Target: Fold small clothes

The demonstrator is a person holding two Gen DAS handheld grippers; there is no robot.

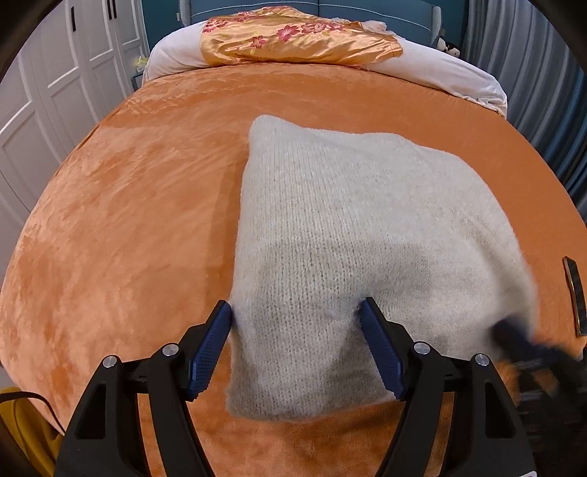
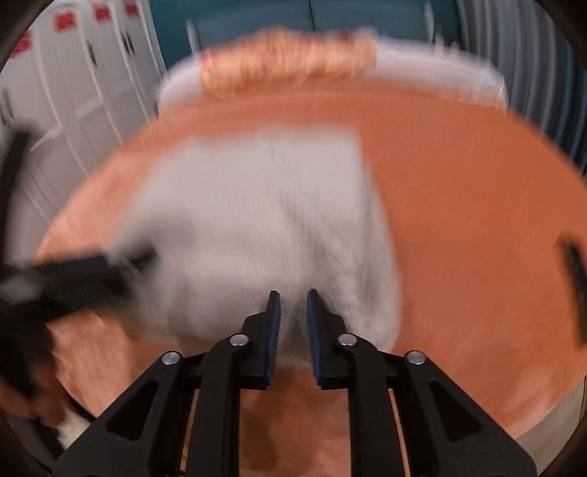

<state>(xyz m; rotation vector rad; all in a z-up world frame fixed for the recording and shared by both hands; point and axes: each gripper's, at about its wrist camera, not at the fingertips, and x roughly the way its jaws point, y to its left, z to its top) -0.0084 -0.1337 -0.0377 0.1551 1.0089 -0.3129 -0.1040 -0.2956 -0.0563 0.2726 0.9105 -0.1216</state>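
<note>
An orange plush bed [image 1: 121, 205] fills both views, with a white wardrobe [image 1: 44, 95] on the left and a teal headboard [image 1: 330, 11] at the far end. On the far side of the bed lies a white pillow [image 1: 458, 73], and on it a gold satin cloth with red flowers [image 1: 293, 40]. The cream knitted garment [image 1: 348, 220] lies folded on the middle of the bed, its near edge lifted off the cover. The left gripper [image 1: 295, 332] stands wide, its blue pads on either side of the garment's near left corner, not pressing it. The right gripper [image 2: 293, 323] is narrow, with knit between its pads at the garment's near right edge; its view is blurred, so whether it truly pinches the knit I cannot tell. A thin dark object [image 1: 574, 293] lies on the bed at the far right.
</note>
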